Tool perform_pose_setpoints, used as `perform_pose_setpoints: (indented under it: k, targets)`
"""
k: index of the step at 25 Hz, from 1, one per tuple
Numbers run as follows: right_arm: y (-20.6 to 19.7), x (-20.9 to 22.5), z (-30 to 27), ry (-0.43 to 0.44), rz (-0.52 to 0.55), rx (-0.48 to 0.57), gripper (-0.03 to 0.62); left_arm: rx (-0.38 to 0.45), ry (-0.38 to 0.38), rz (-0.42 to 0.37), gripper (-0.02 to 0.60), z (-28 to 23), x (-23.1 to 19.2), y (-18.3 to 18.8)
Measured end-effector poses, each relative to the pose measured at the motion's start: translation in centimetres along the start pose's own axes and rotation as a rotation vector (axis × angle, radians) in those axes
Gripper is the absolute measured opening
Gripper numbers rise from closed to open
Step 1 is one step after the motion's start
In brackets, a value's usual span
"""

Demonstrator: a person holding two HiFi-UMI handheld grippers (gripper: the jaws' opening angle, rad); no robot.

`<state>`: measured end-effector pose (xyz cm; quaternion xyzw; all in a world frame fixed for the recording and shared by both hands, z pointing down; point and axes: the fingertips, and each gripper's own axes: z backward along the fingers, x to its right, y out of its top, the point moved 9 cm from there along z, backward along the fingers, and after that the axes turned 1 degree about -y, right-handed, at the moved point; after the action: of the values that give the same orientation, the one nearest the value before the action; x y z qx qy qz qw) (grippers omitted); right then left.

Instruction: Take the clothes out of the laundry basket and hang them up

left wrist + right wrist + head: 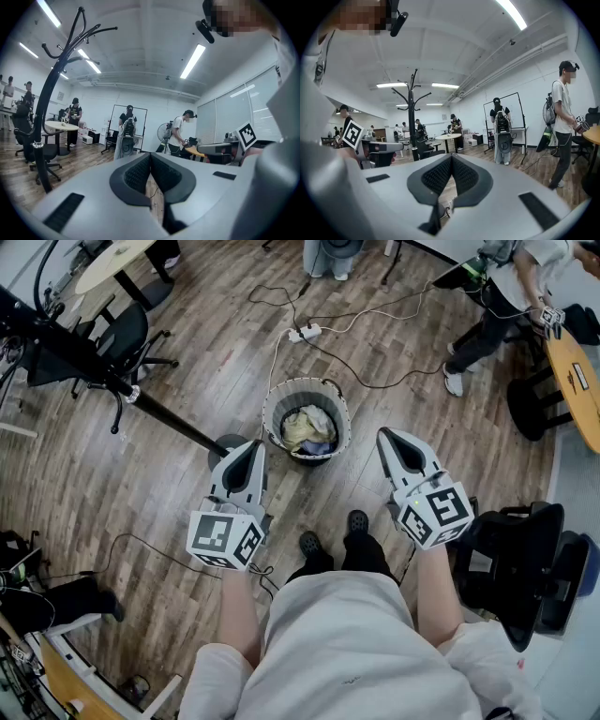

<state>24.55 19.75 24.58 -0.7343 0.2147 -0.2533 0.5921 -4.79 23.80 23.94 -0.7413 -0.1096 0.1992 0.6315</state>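
open wooden plank floor [187,493] rings the round grey mesh laundry basket [271,418], crumpled yellow, white and blue clothes [307,427] inside; it stands ahead between the closed, empty left claw [251,446] and right claw [387,437].

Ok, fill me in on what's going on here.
A person stands on the wood floor over a laundry basket and holds a gripper in each hand. The left gripper and the right gripper are both shut and empty, held out roughly level on either side of the basket. The clothes are still piled inside it. The coat rack stands to the left, its hooks bare, so nothing has been hung up yet.
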Motion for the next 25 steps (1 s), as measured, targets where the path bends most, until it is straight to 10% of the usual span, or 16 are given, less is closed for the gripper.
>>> perform_pose_setpoints:
  k: [25]
  targets:
    - [-3.7, -4.5, 3.5, -0.002, -0.04, -0.048, 0.006, 0.005, 0.004, 0.03, 0.021, 4.8, 1.1, -3.1]
